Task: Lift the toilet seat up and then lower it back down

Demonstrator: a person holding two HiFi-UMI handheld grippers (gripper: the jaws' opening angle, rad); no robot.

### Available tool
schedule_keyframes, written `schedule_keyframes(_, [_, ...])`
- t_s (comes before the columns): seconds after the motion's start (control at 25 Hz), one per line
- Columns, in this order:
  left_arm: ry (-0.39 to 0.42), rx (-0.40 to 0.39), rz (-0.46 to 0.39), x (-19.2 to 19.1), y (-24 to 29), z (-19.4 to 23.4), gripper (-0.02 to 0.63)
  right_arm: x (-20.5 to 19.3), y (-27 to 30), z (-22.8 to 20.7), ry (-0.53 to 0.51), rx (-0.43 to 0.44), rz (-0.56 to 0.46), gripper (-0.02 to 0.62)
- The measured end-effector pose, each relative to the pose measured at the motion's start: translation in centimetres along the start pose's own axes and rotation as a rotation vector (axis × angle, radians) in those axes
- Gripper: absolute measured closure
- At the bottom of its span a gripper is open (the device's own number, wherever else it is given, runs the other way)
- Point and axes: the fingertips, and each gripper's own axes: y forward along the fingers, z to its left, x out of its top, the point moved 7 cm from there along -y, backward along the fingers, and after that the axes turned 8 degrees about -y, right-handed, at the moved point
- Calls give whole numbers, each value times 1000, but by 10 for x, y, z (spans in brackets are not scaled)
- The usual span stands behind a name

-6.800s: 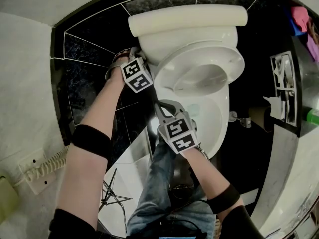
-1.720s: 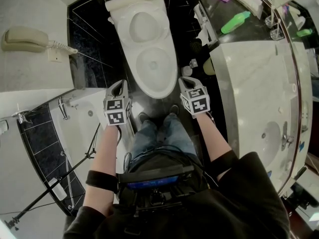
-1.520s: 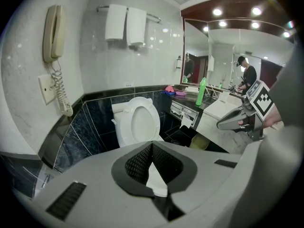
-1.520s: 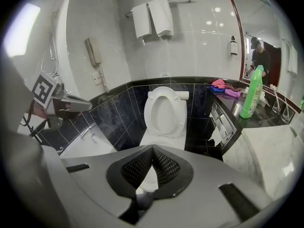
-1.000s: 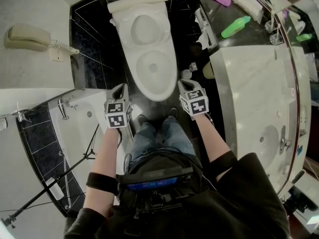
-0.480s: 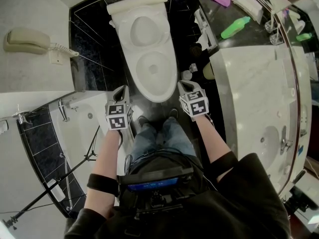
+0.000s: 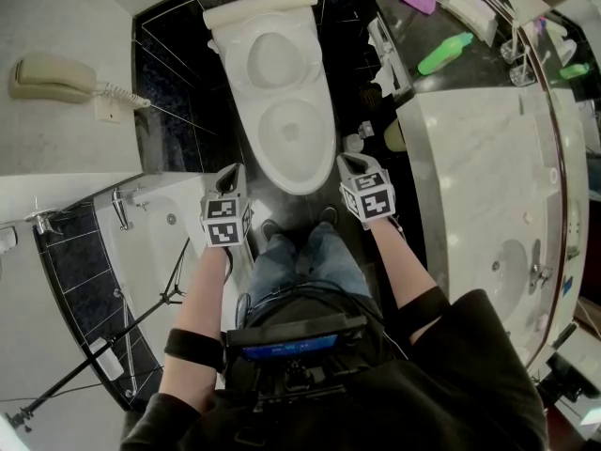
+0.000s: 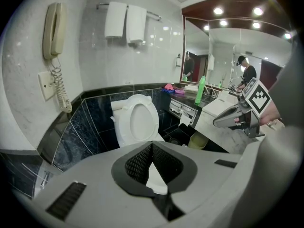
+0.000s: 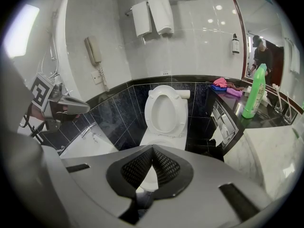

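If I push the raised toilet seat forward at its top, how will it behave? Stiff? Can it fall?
The seat looks like hard, glossy plastic, so it is probably stiff and somewhat slippery. It stands nearly upright against the tank, so a small push may swing it down fast onto the bowl.

Head camera: above me, facing steeply down; toilet (image 7: 282, 101) ahead, well below. My left gripper (image 7: 231, 170) camera: low, front-left of the toilet, facing it, near; right gripper (image 8: 219, 122) at frame right. Right gripper camera: the same from front-right. All three views share the toilet.
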Motion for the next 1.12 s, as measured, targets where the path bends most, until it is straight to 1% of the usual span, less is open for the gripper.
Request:
schedule_keyframes(0.76, [-8,-7,8,-3,-3,-4,598,0,0,-2,-9,-9,-6,588])
schedule_keyframes(1.12, [-4,-1,9,-5,-2,-2,598,1,0,0,-3,0,0,588])
